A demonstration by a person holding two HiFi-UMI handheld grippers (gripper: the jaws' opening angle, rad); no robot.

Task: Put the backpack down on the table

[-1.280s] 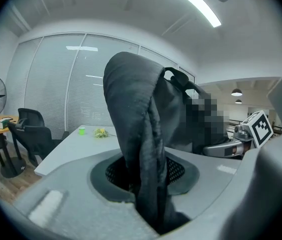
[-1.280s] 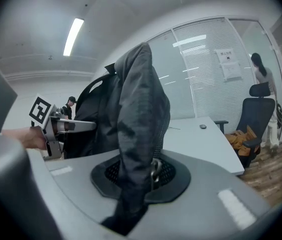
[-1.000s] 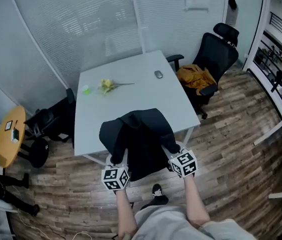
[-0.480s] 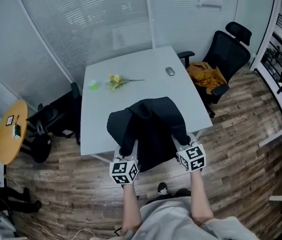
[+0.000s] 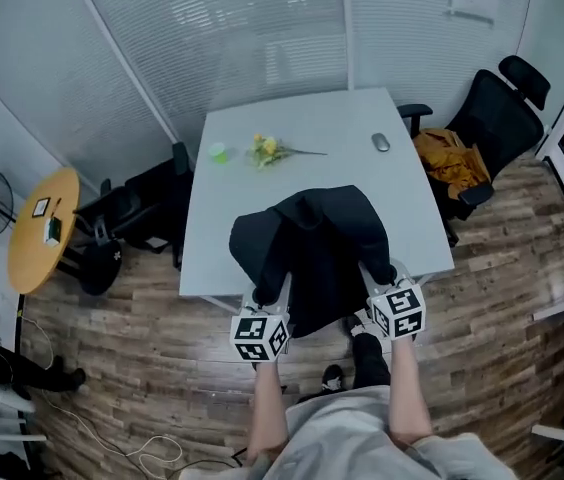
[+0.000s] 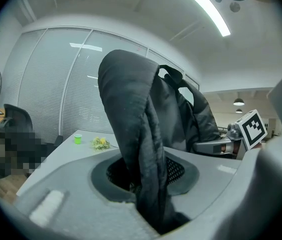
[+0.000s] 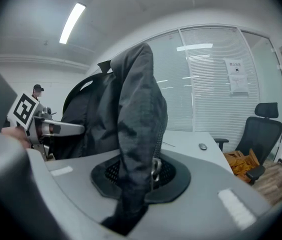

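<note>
The black backpack hangs between my two grippers over the near edge of the white table; whether it touches the tabletop I cannot tell. My left gripper is shut on its left shoulder strap, which runs up from between the jaws. My right gripper is shut on the right strap, pinched low in the jaws. Each gripper view shows the other gripper's marker cube behind the bag.
A yellow flower sprig, a green cup and a mouse lie at the table's far end. A black office chair with an orange jacket stands at the right, a dark chair and a round wooden table at the left.
Both grippers have carried the backpack forward, further over the table. The grips on the straps look unchanged.
</note>
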